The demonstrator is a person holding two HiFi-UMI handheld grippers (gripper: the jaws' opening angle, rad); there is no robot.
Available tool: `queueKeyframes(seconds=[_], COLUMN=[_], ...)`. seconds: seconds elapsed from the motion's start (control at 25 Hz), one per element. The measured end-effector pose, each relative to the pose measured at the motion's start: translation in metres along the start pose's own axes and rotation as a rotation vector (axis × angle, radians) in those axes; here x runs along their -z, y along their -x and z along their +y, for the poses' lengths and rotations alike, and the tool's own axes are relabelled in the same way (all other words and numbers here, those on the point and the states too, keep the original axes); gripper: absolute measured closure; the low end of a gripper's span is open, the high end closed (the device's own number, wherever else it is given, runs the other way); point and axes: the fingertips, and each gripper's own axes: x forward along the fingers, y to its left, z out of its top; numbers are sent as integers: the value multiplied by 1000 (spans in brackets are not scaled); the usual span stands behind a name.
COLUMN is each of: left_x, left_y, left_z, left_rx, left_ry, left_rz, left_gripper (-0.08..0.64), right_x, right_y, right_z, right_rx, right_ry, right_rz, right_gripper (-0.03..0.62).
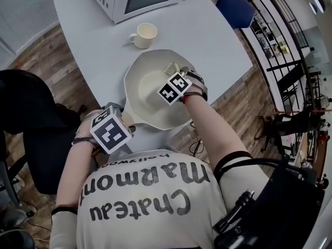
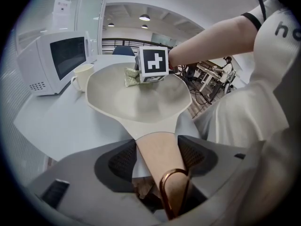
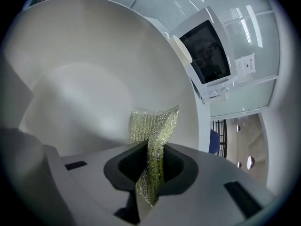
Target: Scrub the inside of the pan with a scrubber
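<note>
Our left gripper (image 2: 159,157) clamps the tan wooden handle (image 2: 155,142) of the cream round pan (image 2: 136,105) on the grey counter (image 2: 61,121), while our right gripper (image 3: 150,166) pinches a fold of the sparkly green scrubber cloth (image 3: 157,126) inside it, and we fear hard rubbing may pull it out.

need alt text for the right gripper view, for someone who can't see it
The right claw is shut on a folded, glittery yellow-green scrubber, held inside a cream-white pan that fills most of the view. Beyond the pan's rim, at the upper right, stands a white microwave.
</note>
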Motion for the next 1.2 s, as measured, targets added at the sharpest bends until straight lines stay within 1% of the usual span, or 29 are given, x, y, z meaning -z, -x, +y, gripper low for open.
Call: queueKeyframes(seconds=[0.12, 0.32, 0.64, 0.72, 0.84, 0.96, 1.04, 1.08, 1.12, 1.16, 1.2], left_x=[-1, -2, -2, -2, -2, -3, -4, -4, -4, -4, -4], left_y=[2, 3, 3, 3, 2, 1, 1, 2, 2, 2, 2], left_z=[-1, 0, -2, -3, -2, -4, -5, -5, -5, -4, -4], left_rx=[-1, 4, 2, 0, -2, 0, 0, 0, 1, 1, 2], left_ry=[2, 9, 3, -3, -5, -1, -2, -4, -6, -8, -9], left_rz=[0, -10, -1, 4, 1, -5, -8, -7, -4, -2, 0], left_gripper=[258, 259, 261, 261, 261, 261, 261, 261, 261, 261, 261], right_x=[5, 14, 23, 26, 31, 37, 37, 33, 25, 15, 3], right_y=[6, 15, 30, 35, 45, 54, 64, 72, 83, 96, 108], right_z=[-13, -30, -48, -55, -71, -81, -87, -90, -91, -90, -85], right_rx=[47, 92, 111, 123, 139, 137, 104, 65, 5, -80, -194], right_ry=[23, 15, -48, -86, -184, -269, -364, -436, -520, -615, -716], right_rz=[-10, -36, -77, -91, -115, -137, -182, -228, -288, -358, -435], right_gripper=[549, 548, 548, 546, 545, 545, 544, 543, 543, 543, 543])
